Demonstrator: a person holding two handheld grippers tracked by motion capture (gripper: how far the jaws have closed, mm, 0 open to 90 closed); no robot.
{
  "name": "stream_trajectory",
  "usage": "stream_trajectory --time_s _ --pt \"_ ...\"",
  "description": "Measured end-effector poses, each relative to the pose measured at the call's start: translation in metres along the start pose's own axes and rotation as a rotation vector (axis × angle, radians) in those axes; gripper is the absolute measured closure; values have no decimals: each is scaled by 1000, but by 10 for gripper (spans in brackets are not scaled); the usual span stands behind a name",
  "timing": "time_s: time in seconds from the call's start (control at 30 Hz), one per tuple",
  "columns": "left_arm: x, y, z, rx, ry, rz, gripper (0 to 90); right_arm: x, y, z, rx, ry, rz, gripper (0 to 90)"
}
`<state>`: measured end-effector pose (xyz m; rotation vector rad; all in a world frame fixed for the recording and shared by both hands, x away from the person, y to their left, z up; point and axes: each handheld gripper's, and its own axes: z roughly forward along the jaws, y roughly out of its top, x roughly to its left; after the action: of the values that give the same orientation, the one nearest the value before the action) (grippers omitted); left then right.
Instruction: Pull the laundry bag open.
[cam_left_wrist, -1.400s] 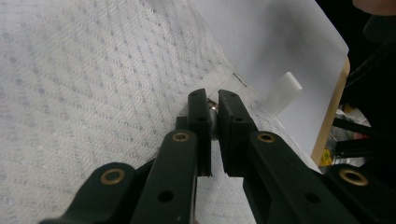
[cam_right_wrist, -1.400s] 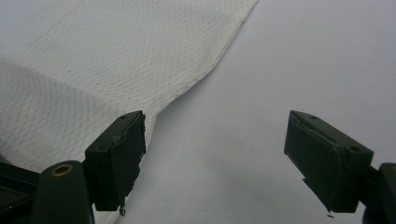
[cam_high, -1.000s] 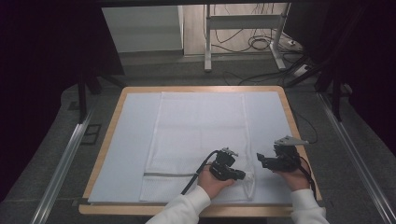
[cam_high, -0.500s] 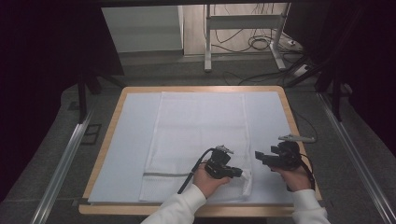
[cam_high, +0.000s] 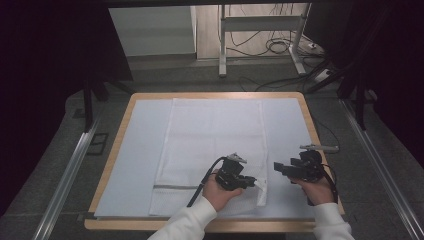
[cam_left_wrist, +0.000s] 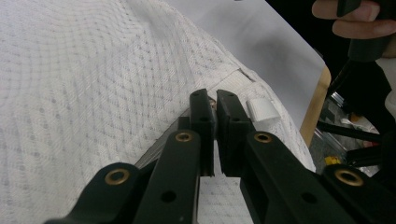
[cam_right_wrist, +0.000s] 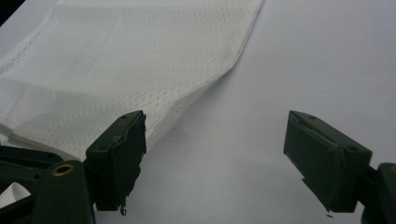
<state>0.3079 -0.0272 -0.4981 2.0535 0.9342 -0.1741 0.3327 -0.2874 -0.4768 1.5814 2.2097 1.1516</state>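
- Covering most of the wooden-edged table, a pale sheet lies flat, with strips of wood showing along the far, left and right edges.
- Lying on that sheet, a white mesh laundry bag runs from the far edge down to the near edge, a little right of centre. A zipper line crosses it close to the near edge, and a small white fabric tab sits at its near right corner.
- Resting on the bag's near right corner, the left gripper points toward the table's right edge. Its jaws are pinched together on what looks like the zipper pull at the seam — the thing between them is too small to name for certain.
- Hovering over bare sheet near the table's right edge, the right gripper has its jaws spread wide with nothing between them, aimed at the bag's right side.
- Risks, as a judgement:
  - The pinch is tiny, so a quick tug could slip the jaws off the pull.
  - With no second hold on the cloth, pulling may drag or bunch the whole bag rather than move the zipper.
  - The loose mesh could snag in the zipper.
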Motion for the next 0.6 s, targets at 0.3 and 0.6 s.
stream_trajectory --time_s 0.3,0.6 --pt "0 0 -8 -9 -4 4 870 7 1 2 16 32 20 211" --pt "0 0 -15 -25 -3 1 870 14 2 7 42 102 79 216"
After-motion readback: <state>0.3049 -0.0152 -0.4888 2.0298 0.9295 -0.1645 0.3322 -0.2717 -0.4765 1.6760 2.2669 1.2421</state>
